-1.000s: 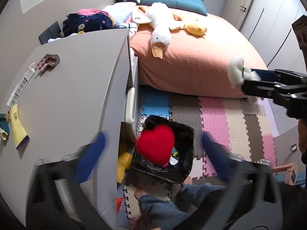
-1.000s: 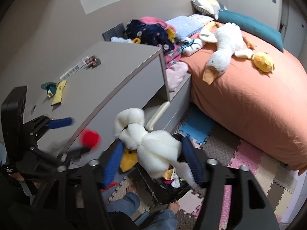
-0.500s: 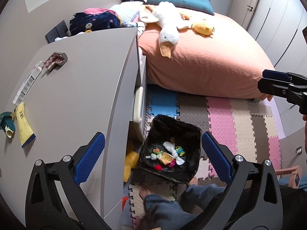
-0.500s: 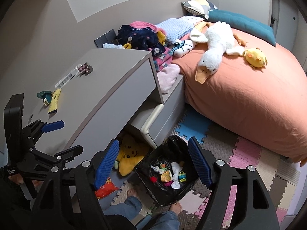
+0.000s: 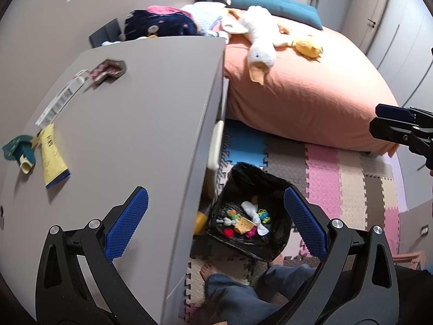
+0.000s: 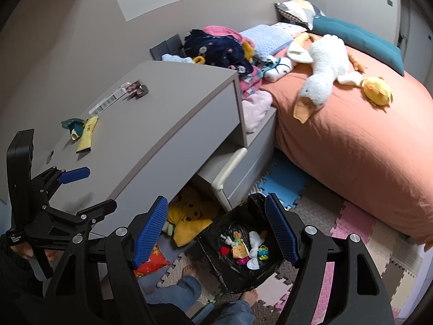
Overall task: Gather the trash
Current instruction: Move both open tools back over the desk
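Note:
A black-bagged bin (image 5: 253, 172) (image 6: 253, 203) stands on the foam mat beside the grey dresser (image 5: 140, 124). In it lie a white wad (image 5: 250, 208), a small red heart (image 5: 229, 232) and little toys. On the dresser top lie a yellow packet (image 5: 54, 159) (image 6: 86, 135), a teal wrapper (image 5: 16, 149), a white label strip (image 5: 62, 100) and a patterned wrapper (image 5: 108, 69). My left gripper (image 5: 215, 212) (image 6: 86, 189) is open and empty, straddling the dresser's edge. My right gripper (image 6: 215, 228) (image 5: 392, 120) hangs open and empty above the bin.
A bed with an orange sheet (image 6: 351, 140) carries a plush goose (image 6: 322, 73), a yellow duck and a clothes pile. A low drawer (image 6: 230, 173) stands pulled out. A yellow plush (image 6: 189, 216) lies under the dresser. A person's bare feet (image 6: 189, 270) stand by the bin.
A red heart near the left gripper and a white wad between the right fingers have dropped into the bin. The left gripper has shifted toward the dresser top.

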Demonstrator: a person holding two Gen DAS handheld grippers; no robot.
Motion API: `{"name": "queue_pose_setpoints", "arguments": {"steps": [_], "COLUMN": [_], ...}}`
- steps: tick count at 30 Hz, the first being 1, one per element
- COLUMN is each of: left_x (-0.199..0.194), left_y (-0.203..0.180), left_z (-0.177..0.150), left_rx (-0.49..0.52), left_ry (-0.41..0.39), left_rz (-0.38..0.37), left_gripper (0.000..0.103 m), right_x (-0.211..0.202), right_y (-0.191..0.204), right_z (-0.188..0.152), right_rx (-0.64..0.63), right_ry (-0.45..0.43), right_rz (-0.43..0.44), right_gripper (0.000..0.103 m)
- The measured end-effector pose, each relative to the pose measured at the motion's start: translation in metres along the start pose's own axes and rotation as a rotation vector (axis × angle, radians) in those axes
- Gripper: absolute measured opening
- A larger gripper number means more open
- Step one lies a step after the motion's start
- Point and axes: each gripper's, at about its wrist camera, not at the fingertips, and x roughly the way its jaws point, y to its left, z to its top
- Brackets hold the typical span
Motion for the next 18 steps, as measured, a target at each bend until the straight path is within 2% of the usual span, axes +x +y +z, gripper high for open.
{"name": "queue_pose_setpoints", "arguments": {"steps": [18], "left_x": [-0.011], "left_y": [0.065], "left_z": [-0.018], "left_rx": [-0.135], "left_ry": [-0.002], "left_rz": [0.095], "left_gripper": [0.097], "right_x": [0.039], "right_y": [0.061], "right_z": [0.031], "right_rx": [-0.114], "right_ry": [0.038], "right_rz": [0.088], "right_gripper": [0.075]}}
